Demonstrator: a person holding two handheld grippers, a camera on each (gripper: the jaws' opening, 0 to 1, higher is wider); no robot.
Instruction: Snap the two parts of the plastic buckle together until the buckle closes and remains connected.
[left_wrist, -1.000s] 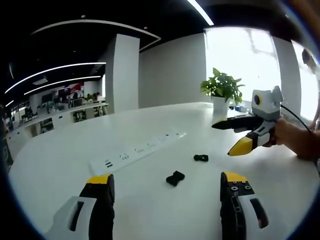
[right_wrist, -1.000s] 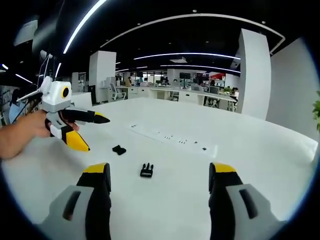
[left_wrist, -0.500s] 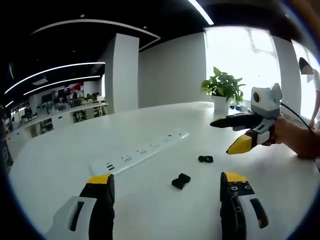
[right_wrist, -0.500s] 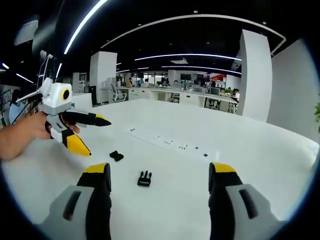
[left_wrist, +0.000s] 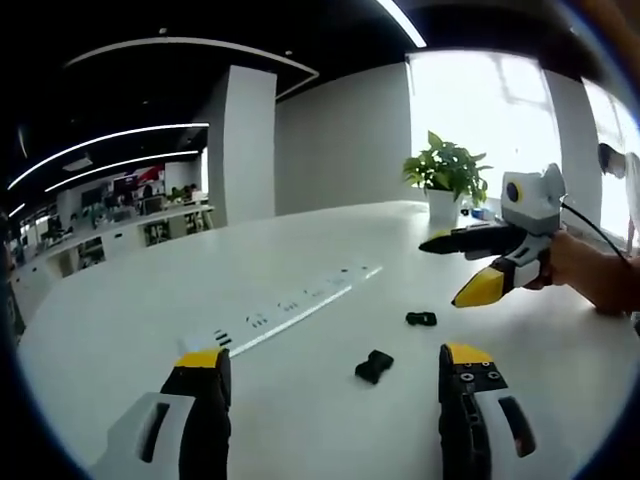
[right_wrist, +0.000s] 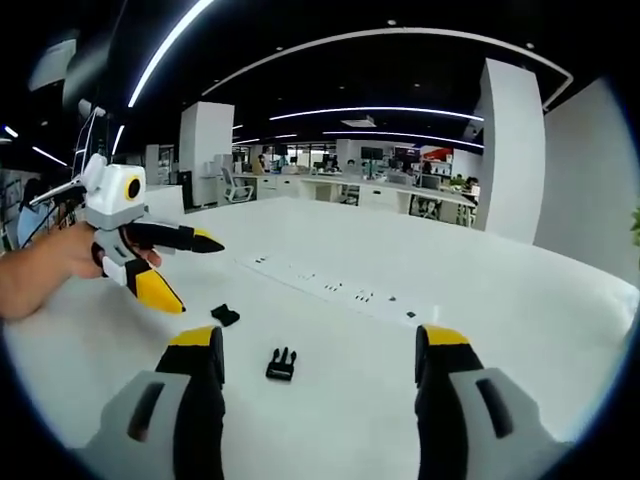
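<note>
Two black buckle halves lying loose and apart on the white table (left_wrist: 120, 320), neither yet picked up: from the left gripper view, the blocky socket half (left_wrist: 373, 366) nearer, just ahead of the jaws, and the pronged half (left_wrist: 421, 319) farther off toward the other tool. From the right gripper view the order flips, with the pronged half (right_wrist: 281, 364) close between the jaws' line and the socket half (right_wrist: 225, 315) beyond, below the other tool. Probably a deliberate split, each tool facing the piece nearest it so both halves can be lifted and pushed together in the open, in plain sight. Left tongs (left_wrist: 325, 365) spread wide, yellow tips well apart, holding and touching nothing, hovering above the table; seen from across as left tongs (right_wrist: 195, 268), likewise gaping and empty in a hand (right_wrist: 45, 268). Right tongs (right_wrist: 318, 345) equally wide, nothing between the jaws; across the table as right tongs (left_wrist: 447, 270), open and clear of the surface, gripped by a hand (left_wrist: 590, 275). Also on the table: a long white power strip (left_wrist: 285, 305) beyond the pieces and a potted plant (left_wrist: 445, 180) at the far edge by the window. Grasping step judged not yet begun.
</note>
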